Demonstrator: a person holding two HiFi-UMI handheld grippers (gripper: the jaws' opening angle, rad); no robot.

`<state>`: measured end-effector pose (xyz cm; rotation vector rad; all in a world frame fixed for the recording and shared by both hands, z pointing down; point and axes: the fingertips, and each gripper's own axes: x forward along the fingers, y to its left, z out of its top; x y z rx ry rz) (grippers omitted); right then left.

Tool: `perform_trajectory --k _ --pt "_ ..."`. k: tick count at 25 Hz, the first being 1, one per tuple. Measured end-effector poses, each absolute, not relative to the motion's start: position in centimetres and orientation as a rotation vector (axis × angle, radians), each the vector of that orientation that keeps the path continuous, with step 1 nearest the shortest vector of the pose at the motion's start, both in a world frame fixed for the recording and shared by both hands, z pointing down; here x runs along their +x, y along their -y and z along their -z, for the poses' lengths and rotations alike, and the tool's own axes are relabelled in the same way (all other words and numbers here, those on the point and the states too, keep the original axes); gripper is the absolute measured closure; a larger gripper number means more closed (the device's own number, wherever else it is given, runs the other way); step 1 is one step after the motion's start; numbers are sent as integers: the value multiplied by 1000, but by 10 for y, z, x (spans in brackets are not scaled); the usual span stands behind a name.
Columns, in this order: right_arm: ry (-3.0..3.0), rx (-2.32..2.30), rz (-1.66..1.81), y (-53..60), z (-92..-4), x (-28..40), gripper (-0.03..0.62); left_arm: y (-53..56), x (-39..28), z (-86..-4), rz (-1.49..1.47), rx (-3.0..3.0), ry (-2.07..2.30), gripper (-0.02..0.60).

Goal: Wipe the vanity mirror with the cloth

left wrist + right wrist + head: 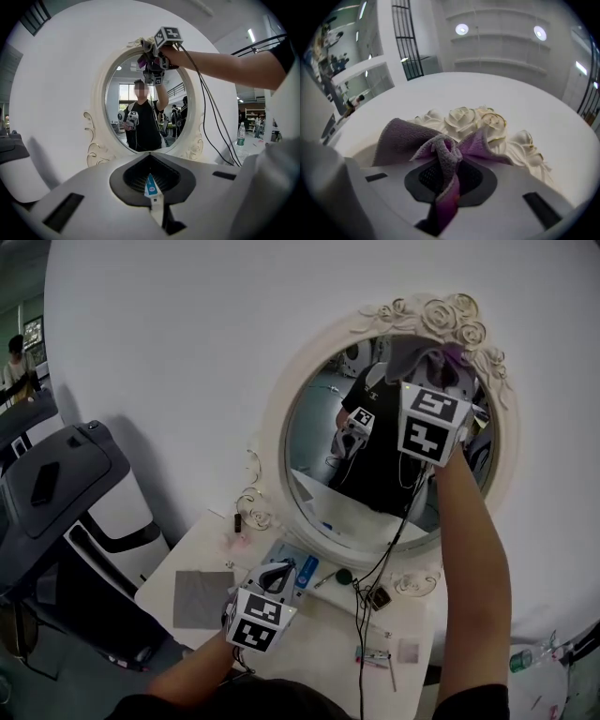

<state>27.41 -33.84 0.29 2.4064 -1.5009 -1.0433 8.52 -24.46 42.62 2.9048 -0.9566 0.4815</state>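
Your right gripper (447, 174) pinches the purple cloth (439, 146) tight at the vanity mirror's (314, 432) top edge, against its rose trim (476, 117), while your left gripper (274, 574), low before the mirror, is closed on a blue-and-white tube (150, 184).

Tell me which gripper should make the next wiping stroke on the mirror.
Right. The right gripper is shut on the cloth at the top edge of the mirror, by the roses. The left gripper sits low over the table, shut on a blue tube, no cloth.
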Motion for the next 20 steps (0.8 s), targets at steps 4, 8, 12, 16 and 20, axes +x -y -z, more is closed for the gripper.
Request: perform_trajectory --k 4,8,12,16,20 --pt "1509 2296 1025 353 -17 256 548 248 84 -441 -538 2879 939 581" --pt "1613 2253 999 361 -26 245 549 247 93 -450 -562 2875 909 581" --pt "1688 2180 958 368 -56 235 548 246 102 -458 -584 2868 890 581" --pt "1779 2123 911 375 -104 223 549 244 104 -467 -618 2858 878 581" --pt "1848 2094 838 384 -144 214 548 244 99 -475 -647 2838 891 581"
